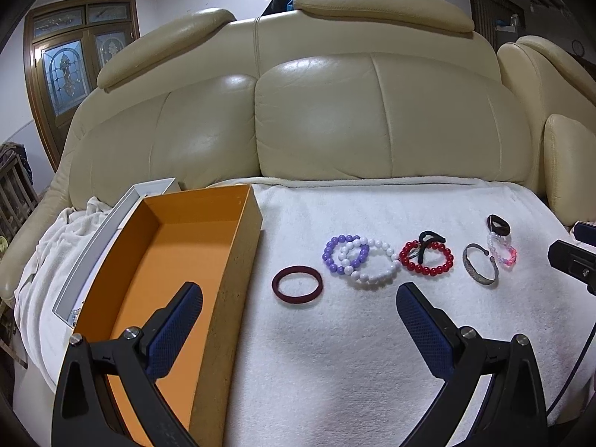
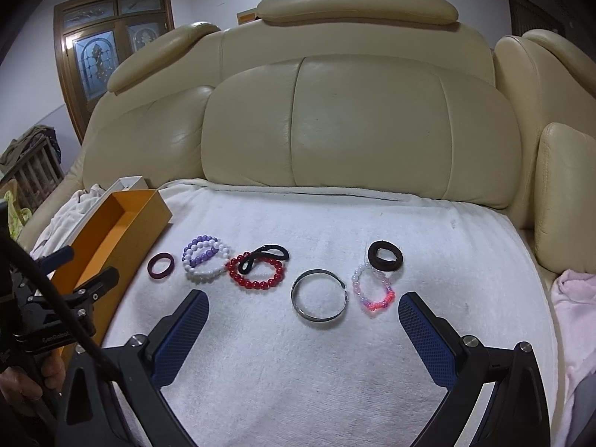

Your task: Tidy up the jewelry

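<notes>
An empty orange box (image 1: 178,260) stands on a white towel (image 1: 335,354) at the left; it also shows in the right wrist view (image 2: 111,231). To its right lie a maroon band (image 1: 297,284), purple (image 1: 331,257) and white (image 1: 376,275) bead bracelets overlapping, a red bead bracelet (image 1: 432,268) under a black hair tie (image 1: 430,240), a silver bangle (image 2: 319,296), a pink bead bracelet (image 2: 372,292) and a dark hair tie (image 2: 384,255). My left gripper (image 1: 300,303) is open, empty, just in front of the maroon band. My right gripper (image 2: 303,311) is open, empty, around the bangle's near side.
The towel covers the seat of a cream leather sofa (image 1: 335,111). A white box lid (image 1: 111,223) lies behind the orange box. A pink cloth (image 2: 573,298) lies at the right edge.
</notes>
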`<state>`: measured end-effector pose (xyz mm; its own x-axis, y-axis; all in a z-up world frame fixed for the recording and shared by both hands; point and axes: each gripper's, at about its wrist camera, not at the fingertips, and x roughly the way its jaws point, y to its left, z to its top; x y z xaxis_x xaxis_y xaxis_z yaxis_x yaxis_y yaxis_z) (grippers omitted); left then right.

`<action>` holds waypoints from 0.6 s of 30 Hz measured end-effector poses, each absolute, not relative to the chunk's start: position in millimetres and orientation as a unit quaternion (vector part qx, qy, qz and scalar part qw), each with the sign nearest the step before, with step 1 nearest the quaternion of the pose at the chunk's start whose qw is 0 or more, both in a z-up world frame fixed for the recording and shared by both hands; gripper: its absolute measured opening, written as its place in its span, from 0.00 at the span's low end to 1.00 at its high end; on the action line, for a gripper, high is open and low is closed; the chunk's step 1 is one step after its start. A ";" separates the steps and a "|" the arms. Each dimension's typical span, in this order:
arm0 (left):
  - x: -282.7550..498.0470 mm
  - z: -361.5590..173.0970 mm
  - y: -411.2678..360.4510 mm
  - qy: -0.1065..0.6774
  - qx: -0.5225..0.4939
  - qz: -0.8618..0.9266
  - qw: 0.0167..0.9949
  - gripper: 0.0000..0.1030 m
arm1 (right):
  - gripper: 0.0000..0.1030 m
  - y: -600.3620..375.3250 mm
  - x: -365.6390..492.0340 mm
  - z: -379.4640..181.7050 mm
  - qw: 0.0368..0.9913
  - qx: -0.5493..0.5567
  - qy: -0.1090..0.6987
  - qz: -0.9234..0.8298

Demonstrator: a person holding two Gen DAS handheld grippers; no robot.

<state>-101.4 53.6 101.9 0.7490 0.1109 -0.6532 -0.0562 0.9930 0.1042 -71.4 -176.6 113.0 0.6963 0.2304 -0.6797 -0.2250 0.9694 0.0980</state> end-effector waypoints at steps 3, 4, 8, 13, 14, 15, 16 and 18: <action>-100.4 102.3 50.1 0.351 0.043 0.044 0.935 1.00 | 1.00 -180.7 -70.6 112.3 0.920 0.008 0.371 0.124; -100.0 102.0 49.4 0.351 0.044 0.045 0.934 1.00 | 1.00 -181.9 -70.1 111.7 0.920 0.010 0.372 0.124; -98.6 101.0 47.5 0.353 0.048 0.046 0.933 1.00 | 1.00 -184.6 -68.4 109.5 0.918 0.012 0.377 0.121; -97.7 99.5 47.2 0.356 0.051 0.046 0.932 1.00 | 1.00 -187.5 -68.4 107.6 0.917 0.014 0.380 0.120; -97.3 99.1 47.2 0.357 0.051 0.047 0.932 1.00 | 1.00 -187.7 -68.0 107.5 0.916 0.015 0.381 0.120; -96.8 98.5 47.3 0.358 0.052 0.047 0.931 1.00 | 1.00 -187.9 -67.4 106.8 0.915 0.016 0.384 0.121; -96.6 97.9 47.9 0.359 0.053 0.046 0.931 1.00 | 1.00 -187.6 -66.6 105.6 0.914 0.017 0.387 0.121; -95.6 96.3 49.0 0.362 0.054 0.048 0.929 1.00 | 1.00 -186.5 -64.3 101.6 0.910 0.019 0.395 0.121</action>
